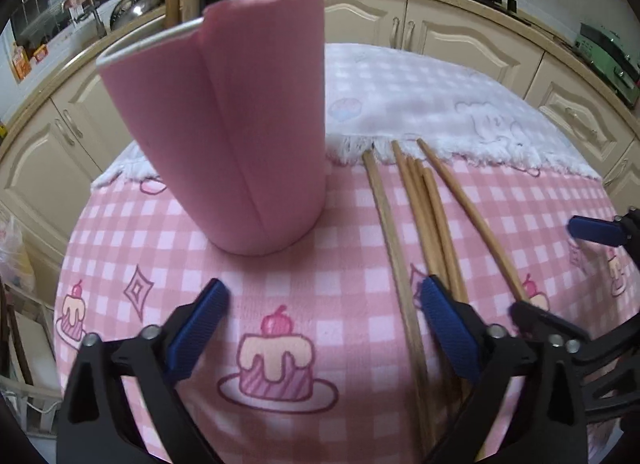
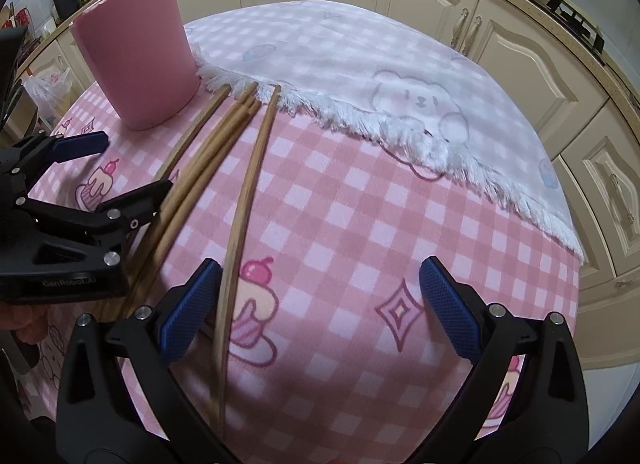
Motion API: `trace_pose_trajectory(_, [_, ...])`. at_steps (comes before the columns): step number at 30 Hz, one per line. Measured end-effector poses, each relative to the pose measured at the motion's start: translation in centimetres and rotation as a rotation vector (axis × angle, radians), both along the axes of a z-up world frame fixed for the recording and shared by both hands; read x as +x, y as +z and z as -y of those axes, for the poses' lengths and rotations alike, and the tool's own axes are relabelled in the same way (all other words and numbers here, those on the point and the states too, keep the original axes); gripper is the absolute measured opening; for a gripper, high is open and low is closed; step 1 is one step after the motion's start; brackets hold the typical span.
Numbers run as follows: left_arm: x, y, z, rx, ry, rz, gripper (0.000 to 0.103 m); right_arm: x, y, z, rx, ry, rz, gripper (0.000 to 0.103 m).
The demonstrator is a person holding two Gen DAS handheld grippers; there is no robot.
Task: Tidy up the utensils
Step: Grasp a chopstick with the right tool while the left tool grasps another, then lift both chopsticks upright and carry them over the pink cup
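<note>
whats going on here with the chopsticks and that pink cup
A person with a gripper in each hand is tidying wooden chopsticks lying loose on a pink checked tablecloth. The pink cup stands upright beside them, with a few utensils already in it. The left gripper hangs open over the cloth with one chopstick between its fingers. The right gripper is open too, over the outermost chopstick. Nothing is gripped yet.

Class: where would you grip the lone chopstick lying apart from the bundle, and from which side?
Grip the lone chopstick mid-shaft, from above, with the jaws straddling it crosswise. It lies flat on the tablecloth, clear of the bundle, so probably only the top is reachable.
</note>
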State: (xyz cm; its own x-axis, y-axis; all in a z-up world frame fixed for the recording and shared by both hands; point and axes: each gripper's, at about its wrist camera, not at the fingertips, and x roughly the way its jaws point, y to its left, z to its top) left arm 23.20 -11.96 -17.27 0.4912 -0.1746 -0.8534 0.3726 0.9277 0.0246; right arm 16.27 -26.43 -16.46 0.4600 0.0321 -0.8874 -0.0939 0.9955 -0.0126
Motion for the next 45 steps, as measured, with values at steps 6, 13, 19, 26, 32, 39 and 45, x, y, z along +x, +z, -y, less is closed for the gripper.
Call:
trace_pose_trajectory(6, [-0.1,0.9,1.5,0.011,-0.085,-0.022,0.043,1.9,0.4,-1.0,0.020,0.014,-0.005,0.081])
trace_pose_trajectory(13, [1.5,1.1,2.2,-0.017,-0.130,-0.081,0.006,4.2,1.1,-2.5,0.025,0.070,0.006,0.017])
trace_pose_trajectory(19, [0.1,1.4,1.0,-0.069,-0.135,-0.071,0.005,3.3,1.4,-1.1,0.144,0.063,0.011,0.006])
trace_pose_trajectory(26, [-2.3,3.7,-0.9,-0.149,-0.132,0.023,0.005,0.5,4.4,1.5,0.314,0.035,0.130,0.006])
trace_pose_trajectory(32, [-4.4,7.6,-2.2,-0.224,-0.133,0.170,0.005,-1.2,7.8,2.9,0.418,0.035,0.270,0.006])
trace_pose_trajectory(39, [-5.6,11.9,-4.7,-0.351,-0.060,0.368,0.005,-2.2,10.8,2.8,0.470,0.049,0.401,0.006])
trace_pose_trajectory(45, [-5.4,14.7,-7.2,-0.426,0.035,0.497,0.005,-1.9,13.1,2.0,0.481,0.067,0.478,0.006])
